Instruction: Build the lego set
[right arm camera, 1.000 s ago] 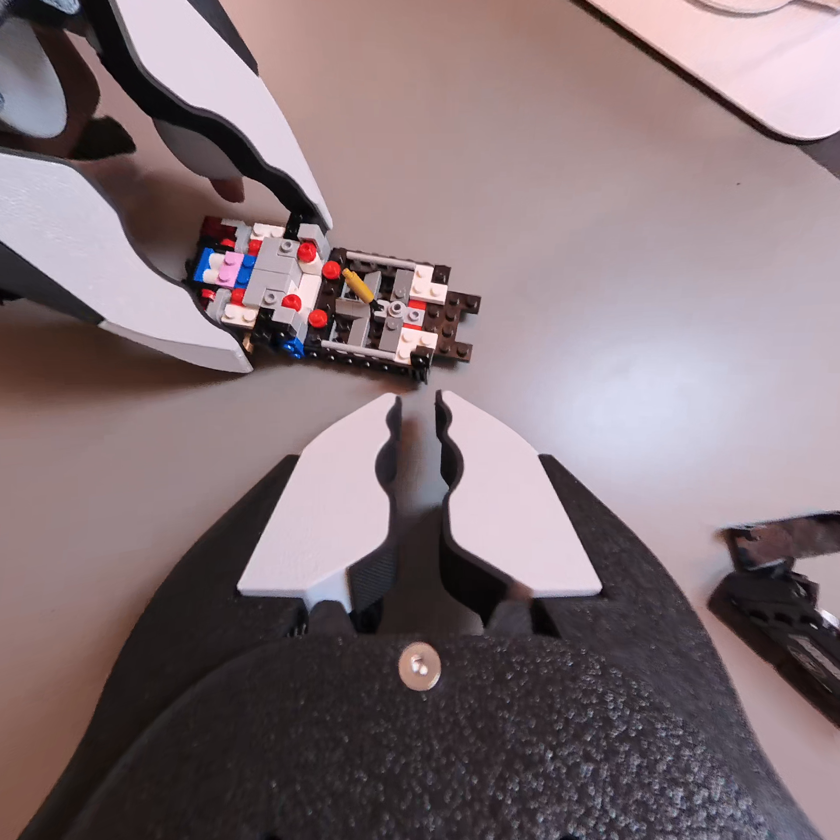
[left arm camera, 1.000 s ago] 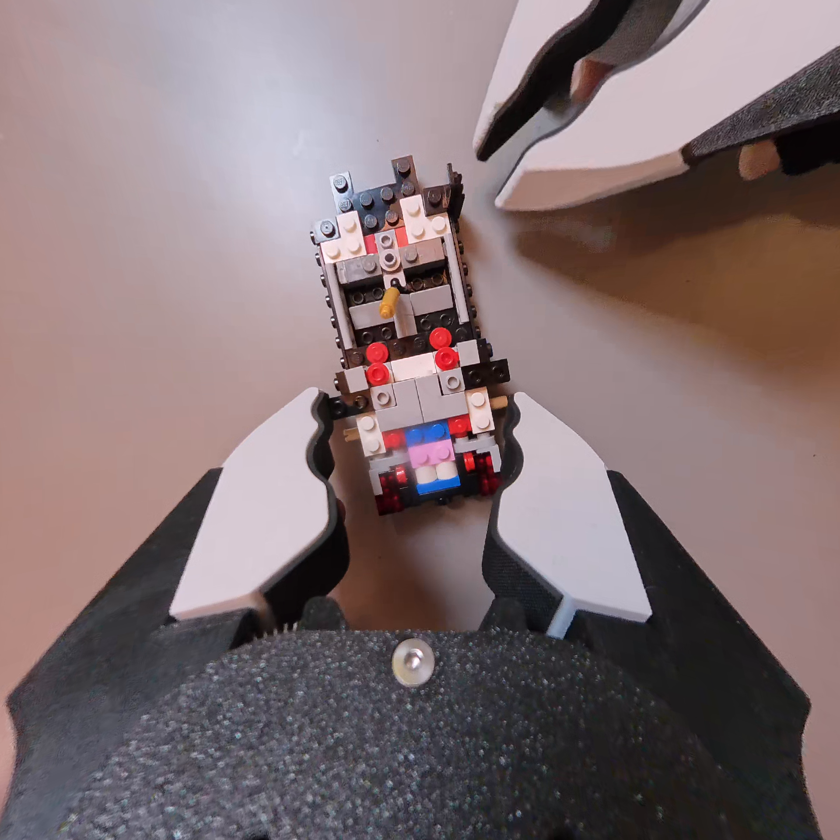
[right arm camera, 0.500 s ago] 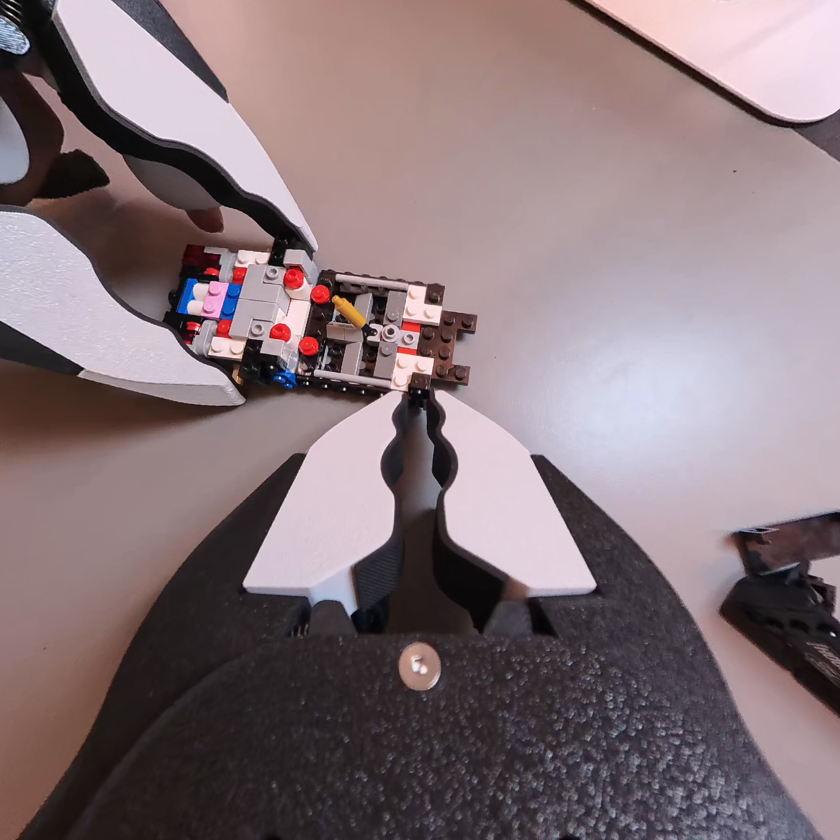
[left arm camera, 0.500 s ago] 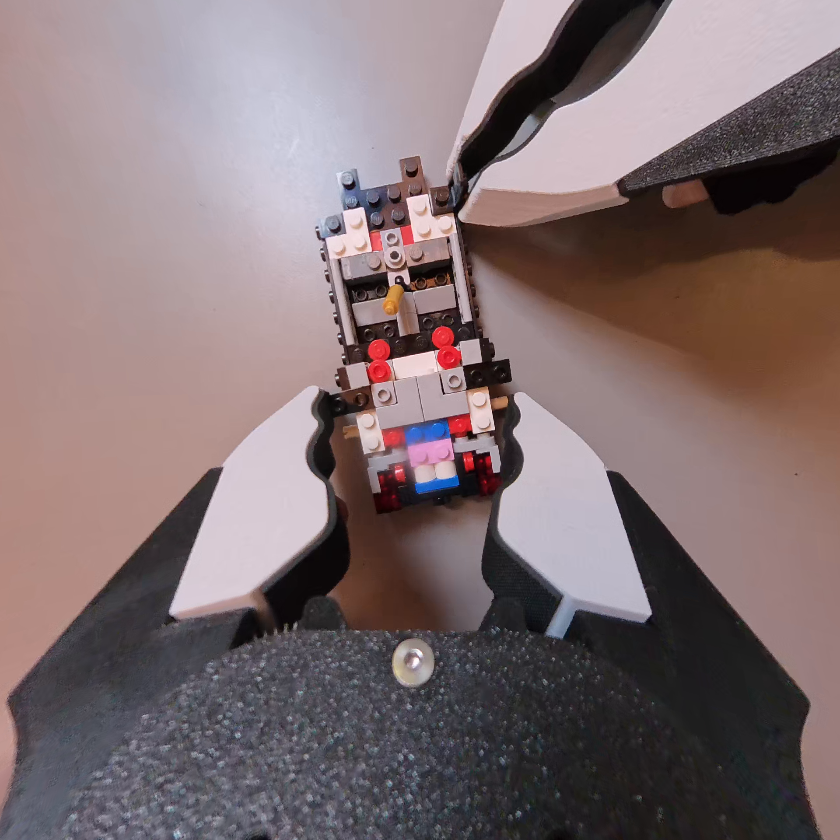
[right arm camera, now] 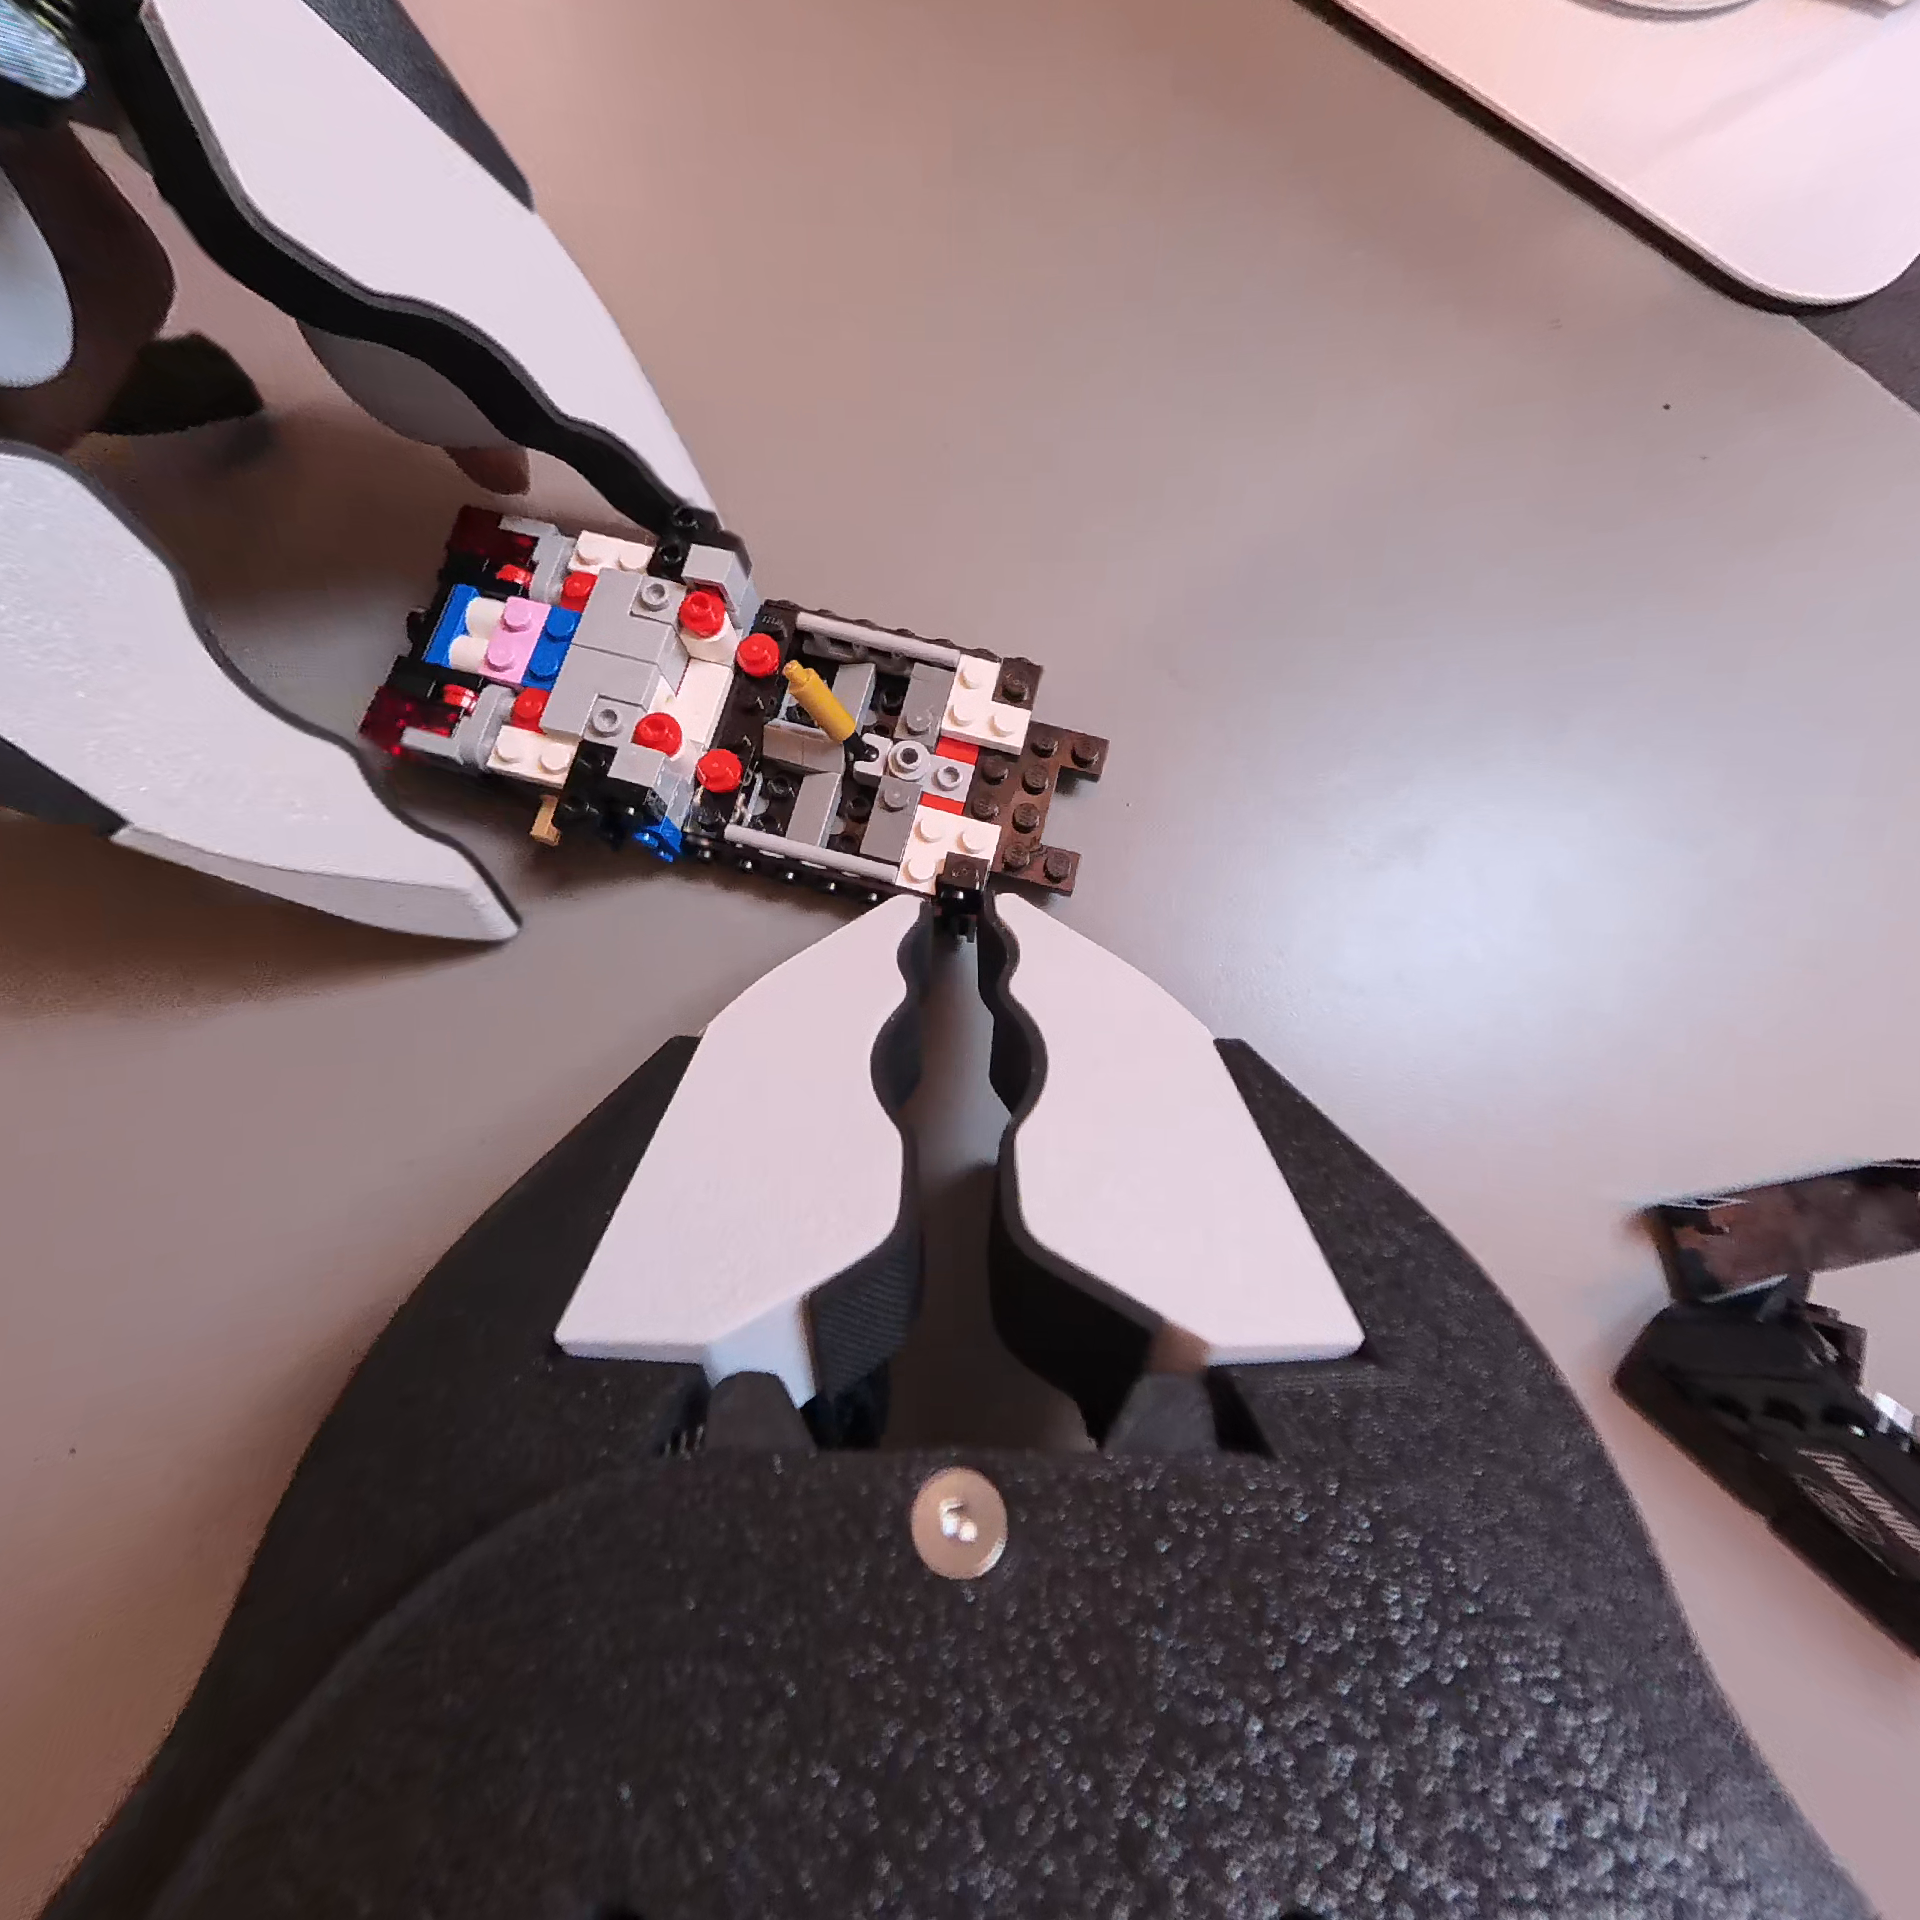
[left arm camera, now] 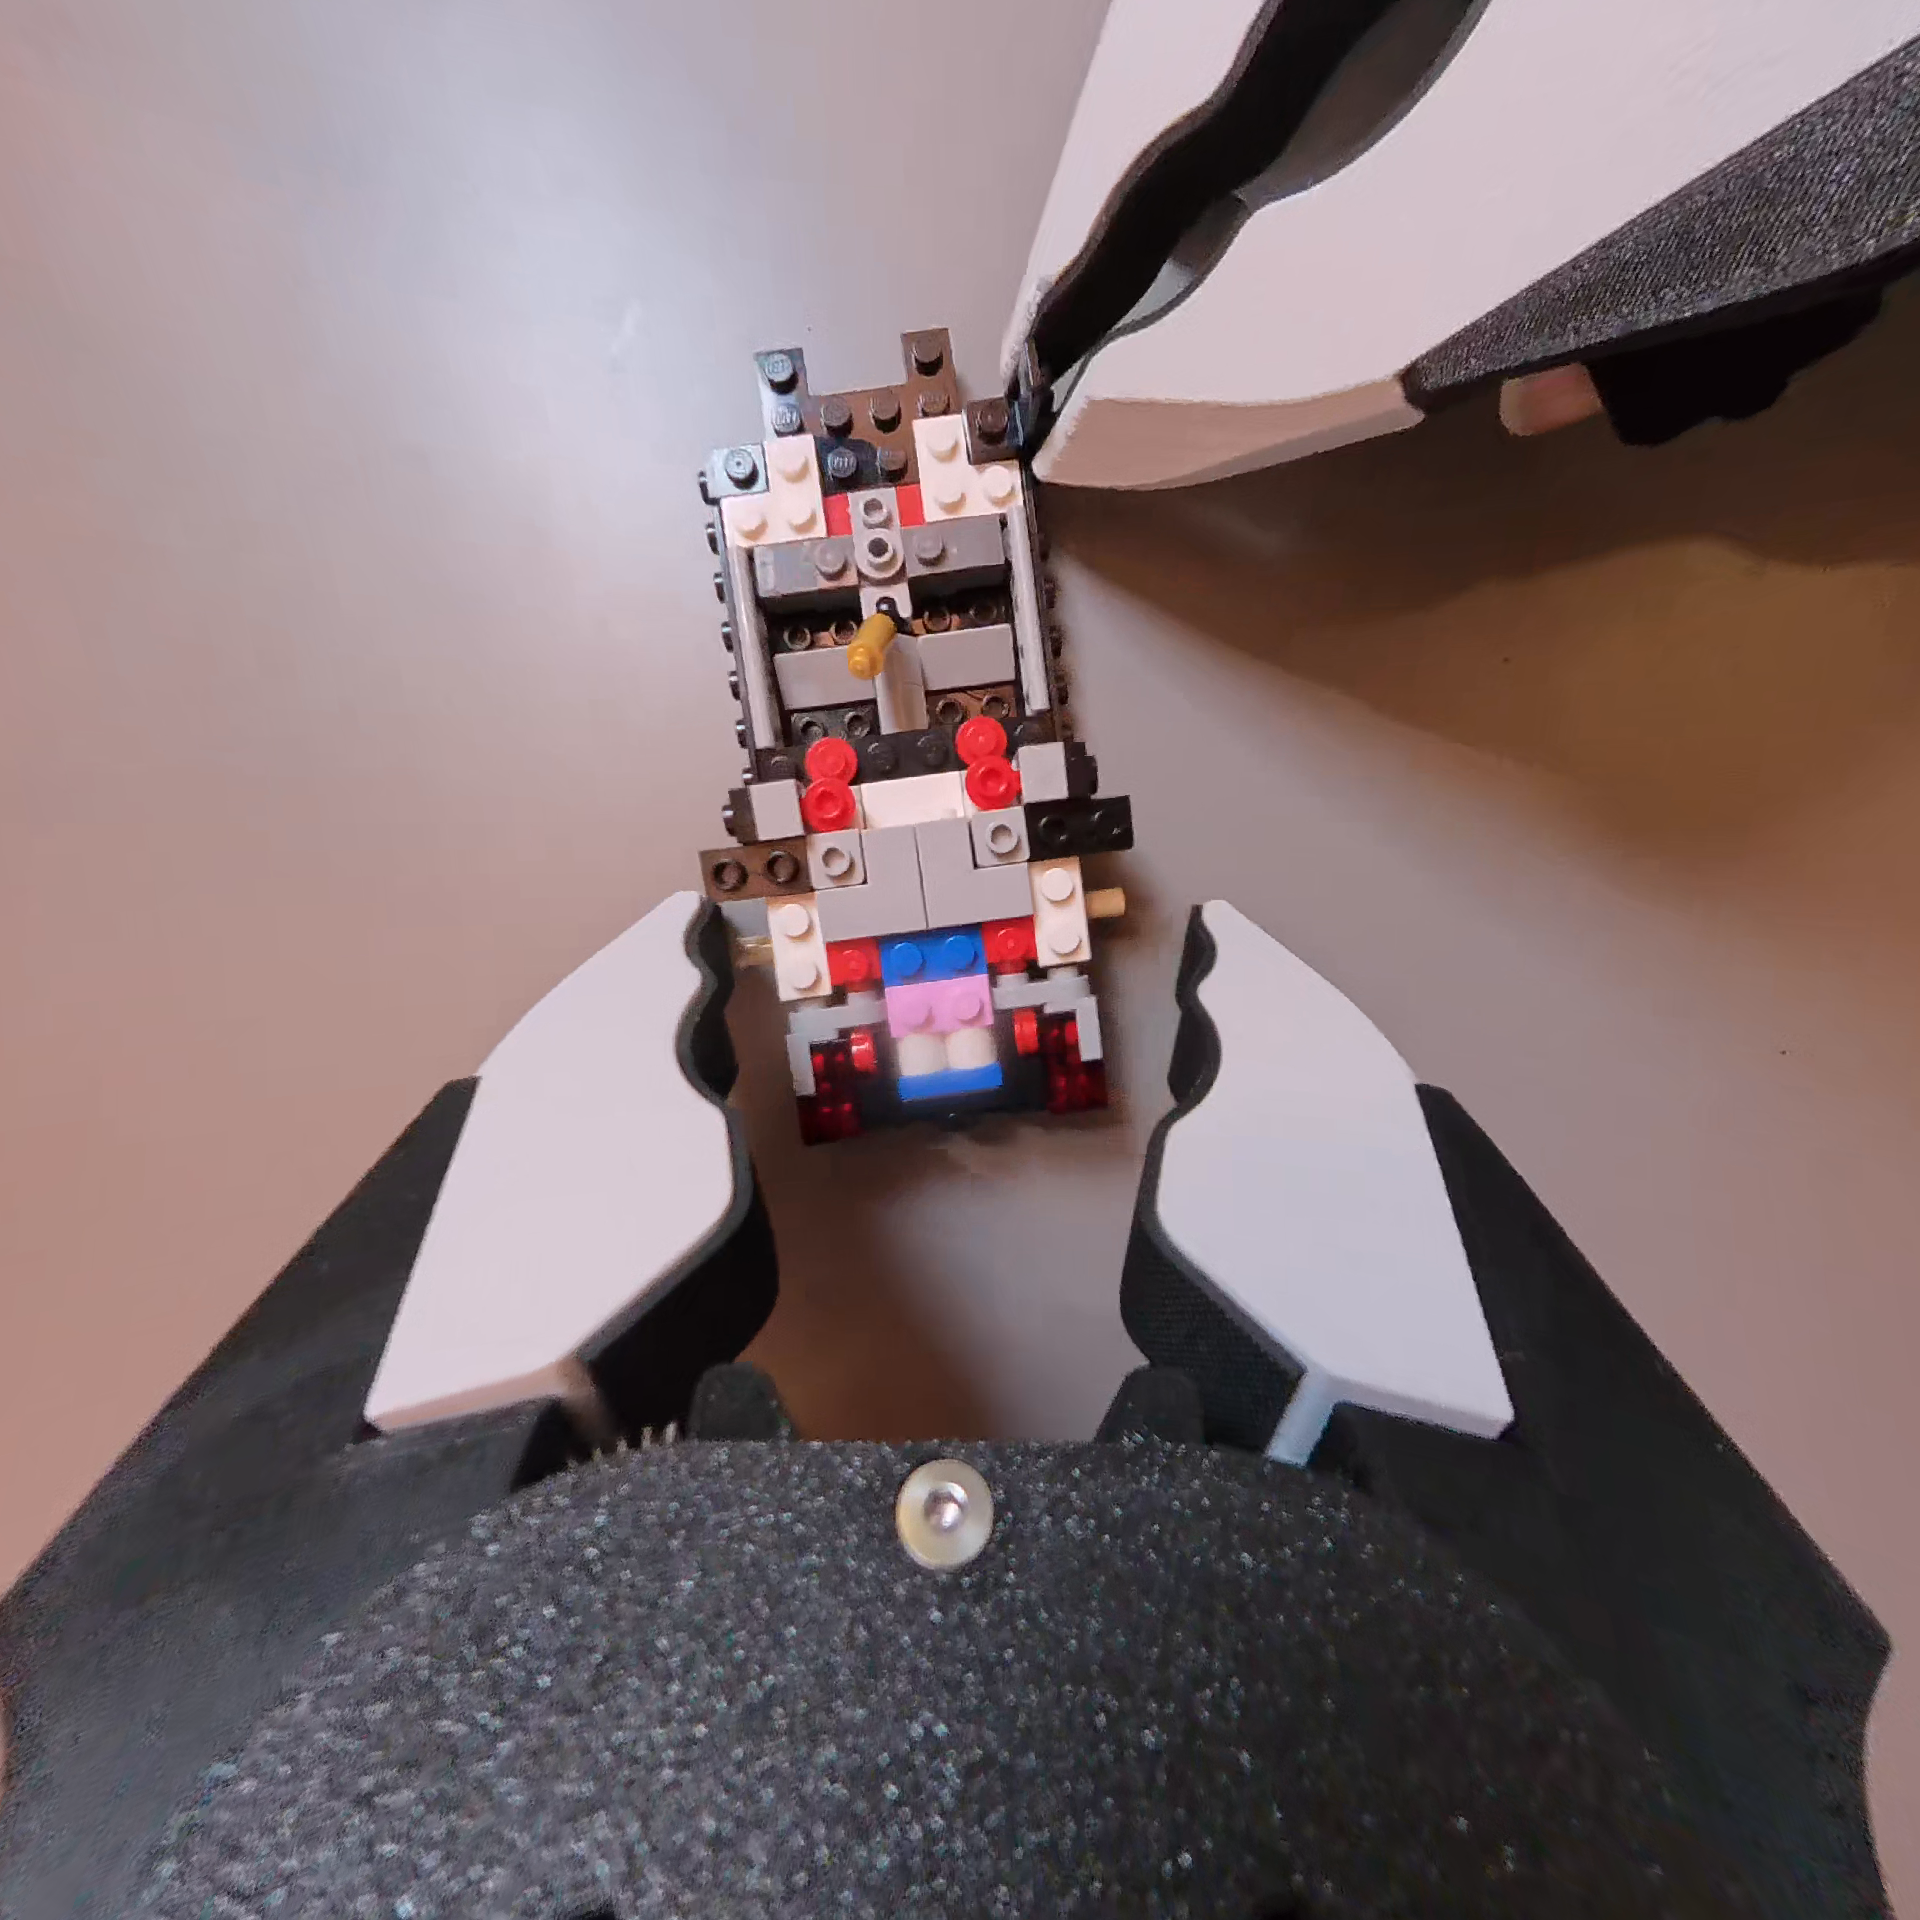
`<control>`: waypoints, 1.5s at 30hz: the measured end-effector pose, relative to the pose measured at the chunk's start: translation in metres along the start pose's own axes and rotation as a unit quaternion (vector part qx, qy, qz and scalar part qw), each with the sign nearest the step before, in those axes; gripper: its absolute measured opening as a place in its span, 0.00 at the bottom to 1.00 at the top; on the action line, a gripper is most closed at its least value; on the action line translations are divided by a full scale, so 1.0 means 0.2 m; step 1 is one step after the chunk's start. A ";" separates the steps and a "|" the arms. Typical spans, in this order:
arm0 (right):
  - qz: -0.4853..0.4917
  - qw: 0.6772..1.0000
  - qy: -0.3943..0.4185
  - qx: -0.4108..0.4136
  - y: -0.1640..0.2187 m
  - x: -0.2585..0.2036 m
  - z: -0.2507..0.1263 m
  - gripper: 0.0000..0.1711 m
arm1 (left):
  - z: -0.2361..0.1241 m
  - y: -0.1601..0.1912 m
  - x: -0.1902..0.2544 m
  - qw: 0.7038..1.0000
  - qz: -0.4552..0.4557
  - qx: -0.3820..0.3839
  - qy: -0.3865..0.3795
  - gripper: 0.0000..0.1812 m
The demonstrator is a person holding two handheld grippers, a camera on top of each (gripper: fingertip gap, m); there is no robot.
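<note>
One brick model [left arm camera: 906, 748] lies flat on the grey-brown table [left arm camera: 312, 520], a long build of black, brown, grey and white plates with red round studs, a blue and pink block at its near end and one small yellow peg [left arm camera: 871, 657] near its middle. In the left wrist view it runs from the centre toward 12 o'clock.

The left gripper [left arm camera: 940, 920] stands wide, its two white fingers to either side of the model's near end. The finger at 9 o'clock looks to be touching or just beside a brown plate and a tan axle tip; the finger at 3 o'clock stands apart from the model with a gap showing.

The right gripper [right arm camera: 951, 906] is drawn narrow, its two tips pinched on a small black piece [right arm camera: 956, 896] at the model's far corner; most of that piece is hidden between the tips, so its shape is hard to make out. In the left wrist view this gripper enters from 1 o'clock and is cut off by the frame.

At 4 o'clock in the right wrist view lies one black object [right arm camera: 1787, 1382], cut off at the edge and unclear in kind. At 1 o'clock one pale flat slab [right arm camera: 1714, 135] is also cut off. A fingertip [right arm camera: 488, 468] shows behind the left gripper's far finger.
</note>
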State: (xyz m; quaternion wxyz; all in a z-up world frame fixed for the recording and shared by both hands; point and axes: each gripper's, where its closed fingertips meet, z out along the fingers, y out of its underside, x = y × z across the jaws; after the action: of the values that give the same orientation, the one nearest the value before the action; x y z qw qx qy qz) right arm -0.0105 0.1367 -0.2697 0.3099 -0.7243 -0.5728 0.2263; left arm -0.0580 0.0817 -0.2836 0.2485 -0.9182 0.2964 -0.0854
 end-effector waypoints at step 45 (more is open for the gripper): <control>-0.025 0.999 -0.037 -0.017 0.01 -0.11 0.00 0.05 | 0.00 -0.04 -0.11 0.998 0.008 -0.019 -0.058 0.38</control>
State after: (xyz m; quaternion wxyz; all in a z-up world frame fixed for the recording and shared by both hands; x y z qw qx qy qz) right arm -0.0142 0.1159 -0.2727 0.2817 -0.7062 -0.6056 0.2351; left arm -0.0728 0.1003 -0.2794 0.2481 -0.9239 0.2904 -0.0242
